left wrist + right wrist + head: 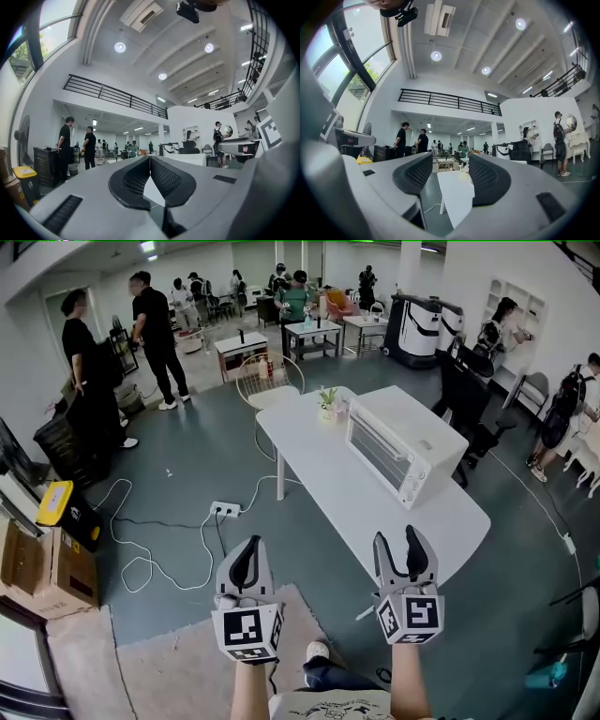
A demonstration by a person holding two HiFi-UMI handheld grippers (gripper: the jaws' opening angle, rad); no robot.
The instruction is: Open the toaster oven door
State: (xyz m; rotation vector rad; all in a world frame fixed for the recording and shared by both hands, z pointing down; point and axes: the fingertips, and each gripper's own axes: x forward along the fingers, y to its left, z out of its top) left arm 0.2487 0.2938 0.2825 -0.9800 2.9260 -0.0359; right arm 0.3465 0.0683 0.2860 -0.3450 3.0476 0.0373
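right gripper (pixel 397 540) is held level with its jaws spread wide and nothing between the pads; in its own view (pixel 450 165) only the near end of the white table (pixel 454 192) shows through the gap, well beyond the tips. left gripper (pixel 248 549) is beside it at about the same height, and in its own view (pixel 150 161) the two jaws meet at the tips, closed on nothing.

ahead of the right gripper and a little to its right, well apart from it, the white toaster oven (pixel 403 442) stands on the table (pixel 323 488). its glass door (pixel 377 450) is closed flat against the front and faces toward the left gripper's side. the control panel (pixel 413 486) is at the end of the oven nearest the right gripper. beyond the oven, near the far end of the table, stands a small potted plant (pixel 328 402).

ahead of the left gripper, a white power strip (pixel 225 509) lies on the grey floor, with a cable looping away to that gripper's left. below both grippers is a pale rug (pixel 159 662). further left are a yellow box (pixel 54 502) and cardboard boxes (pixel 42 568). several people (pixel 155 334) stand far ahead across the room.
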